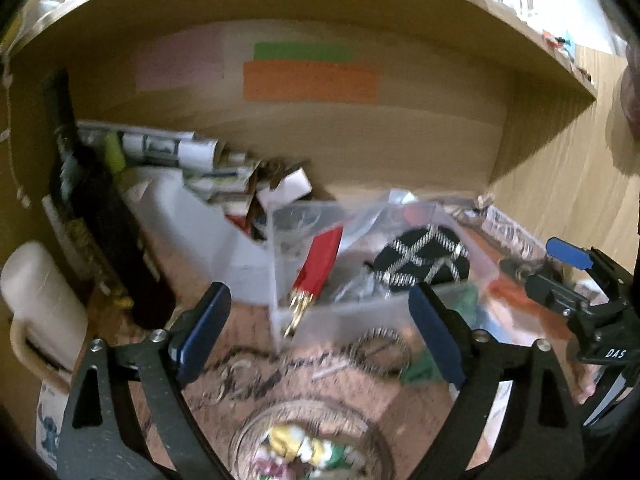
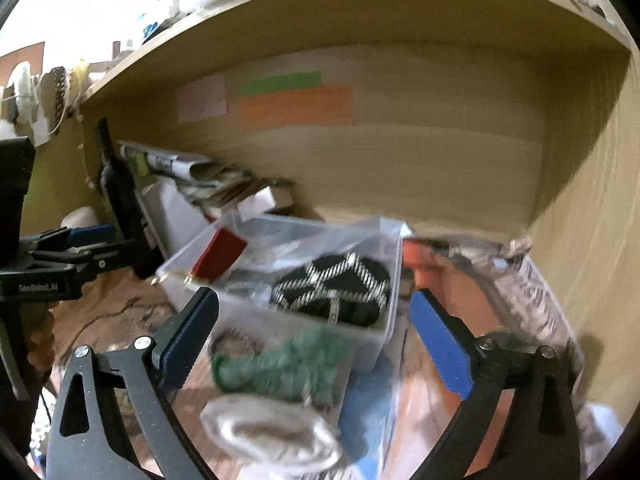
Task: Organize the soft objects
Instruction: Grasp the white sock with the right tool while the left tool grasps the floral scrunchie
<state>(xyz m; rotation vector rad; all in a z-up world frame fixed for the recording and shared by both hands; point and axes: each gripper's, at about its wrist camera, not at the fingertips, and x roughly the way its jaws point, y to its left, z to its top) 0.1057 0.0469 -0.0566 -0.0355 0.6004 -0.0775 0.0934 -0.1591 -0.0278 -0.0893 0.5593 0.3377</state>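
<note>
A clear plastic box sits on the shelf floor; it also shows in the left wrist view. It holds a black soft piece with silver lattice trim, seen from the left too, and a red case. A green fuzzy bundle and a grey rolled cloth lie in front of the box. My right gripper is open above the green bundle. My left gripper is open before the box, holding nothing.
Wooden shelf alcove with pink, green and orange paper strips on the back wall. Rolled papers and cartons pile at back left beside a black upright object. A white cylinder stands at the left. A glass jar sits below the left gripper.
</note>
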